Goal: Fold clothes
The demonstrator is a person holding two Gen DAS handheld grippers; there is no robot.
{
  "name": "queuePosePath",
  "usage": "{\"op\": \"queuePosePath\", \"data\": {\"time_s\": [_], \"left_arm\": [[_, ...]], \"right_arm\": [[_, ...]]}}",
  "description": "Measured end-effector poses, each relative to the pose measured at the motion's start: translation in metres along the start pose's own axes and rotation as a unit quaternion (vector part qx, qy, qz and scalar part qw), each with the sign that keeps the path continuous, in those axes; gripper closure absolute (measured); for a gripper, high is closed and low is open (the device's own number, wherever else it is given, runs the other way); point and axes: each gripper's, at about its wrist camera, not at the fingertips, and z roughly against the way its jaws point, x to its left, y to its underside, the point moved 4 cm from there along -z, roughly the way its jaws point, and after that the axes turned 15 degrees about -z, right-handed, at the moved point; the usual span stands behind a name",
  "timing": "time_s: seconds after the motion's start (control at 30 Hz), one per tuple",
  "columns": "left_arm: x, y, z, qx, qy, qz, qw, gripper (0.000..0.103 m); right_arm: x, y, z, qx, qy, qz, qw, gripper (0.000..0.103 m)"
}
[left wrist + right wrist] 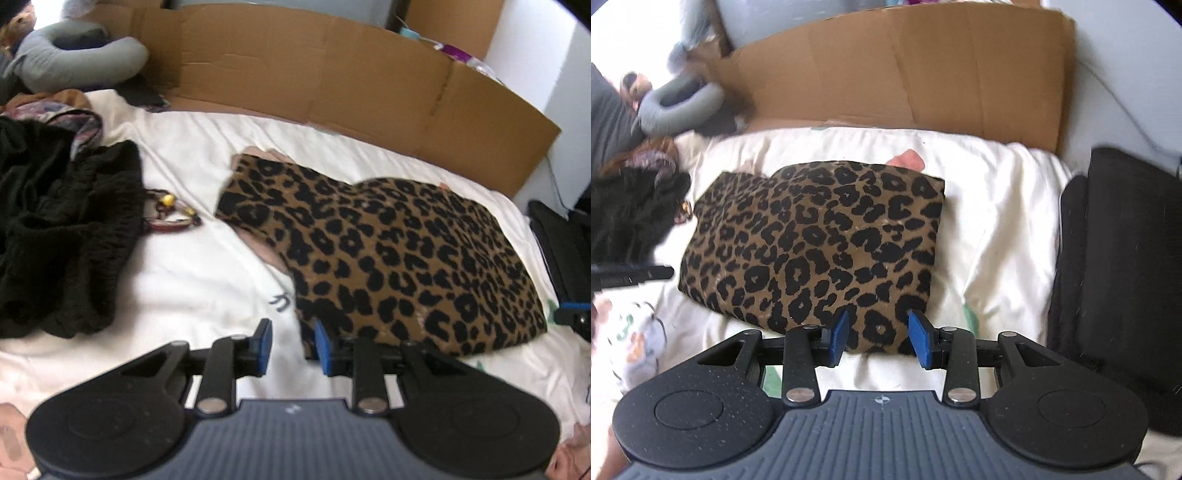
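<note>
A folded leopard-print garment [399,251] [820,243] lies flat on the white bed sheet [207,258] [990,206], with a bit of pink cloth [908,159] peeking out at its far edge. My left gripper [291,343] hovers at the garment's near left corner. Its blue pads [322,345] stand apart, with only sheet between them and the cloth beside the right pad. My right gripper [879,336] is over the garment's near right edge, jaws apart, the print showing between the pads [839,334] without being pinched.
A heap of black clothes [55,236] [628,218] lies to the left, with a beaded cord [171,212] beside it. Flattened cardboard [332,74] [905,70] stands along the bed's far side. A grey neck pillow [77,55] sits far left, a black cushion [1123,266] right.
</note>
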Motion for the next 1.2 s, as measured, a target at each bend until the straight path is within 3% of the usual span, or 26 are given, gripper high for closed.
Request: {"op": "queuePosePath", "data": {"time_s": [0.2,0.4,0.6,0.87,1.07,1.2], "left_arm": [[-0.007,-0.001,-0.007,0.01,0.008,0.001,0.9999,0.073],[-0.013,-0.003,-0.011,0.016,0.015,-0.004,0.9997,0.072],[-0.012,-0.002,-0.018,0.027,0.02,0.001,0.9994,0.071],[-0.01,-0.001,-0.018,0.027,0.023,-0.005,0.9994,0.069],[-0.008,0.003,-0.02,0.027,0.035,0.01,0.999,0.068],[-0.006,0.004,-0.02,0.027,0.043,0.021,0.9985,0.068]], "right_arm": [[-0.016,0.014,-0.009,0.044,-0.027,-0.068,0.996,0.061],[-0.034,0.023,-0.021,0.075,-0.086,-0.19,0.975,0.061],[-0.055,0.017,-0.026,0.062,-0.108,-0.272,0.954,0.061],[-0.058,0.011,-0.021,0.044,-0.139,-0.304,0.941,0.064],[-0.059,0.021,-0.035,0.077,-0.136,-0.327,0.932,0.063],[-0.062,0.02,-0.039,0.068,-0.143,-0.345,0.925,0.063]]}}
